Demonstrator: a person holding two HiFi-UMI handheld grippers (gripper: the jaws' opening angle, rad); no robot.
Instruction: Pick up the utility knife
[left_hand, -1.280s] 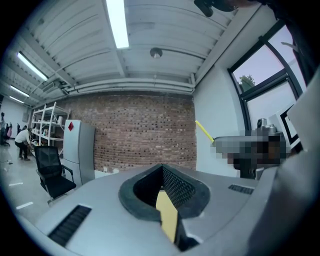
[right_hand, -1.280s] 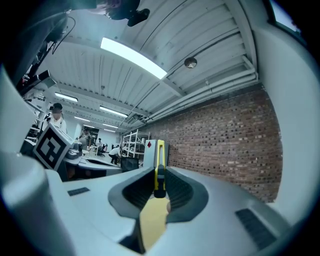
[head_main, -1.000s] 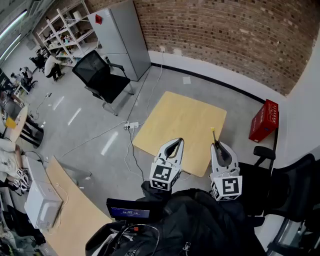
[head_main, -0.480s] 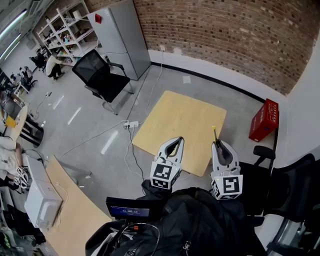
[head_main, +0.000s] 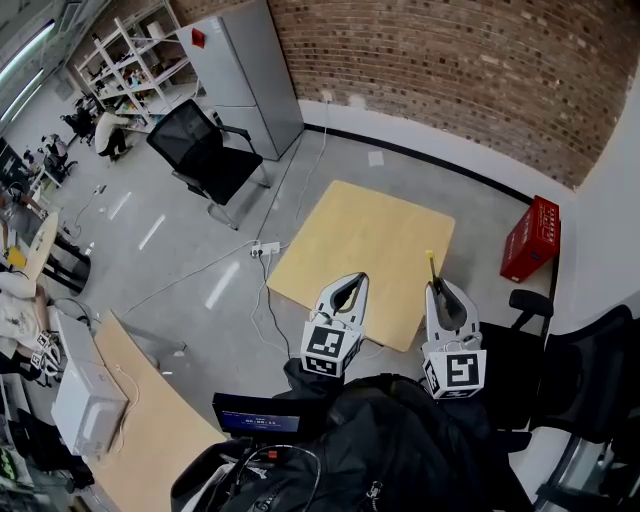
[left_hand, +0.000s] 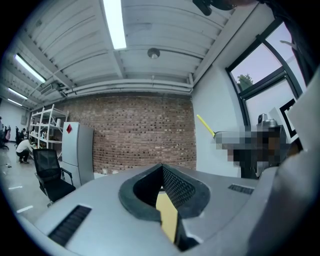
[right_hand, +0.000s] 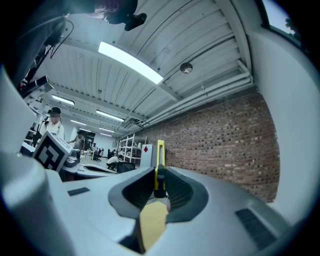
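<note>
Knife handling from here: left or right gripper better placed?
Right. The right gripper has its fingers shut on the knife, whose yellow body sticks out past the tips. The left gripper, beside it, is shut on nothing, so using it would likely need a handover.

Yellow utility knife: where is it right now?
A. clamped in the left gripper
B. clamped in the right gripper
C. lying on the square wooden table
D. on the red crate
B: the yellow utility knife stands pinched between the fingers of the right gripper, its tip sticking up past them, while the left gripper is shut on nothing.
</note>
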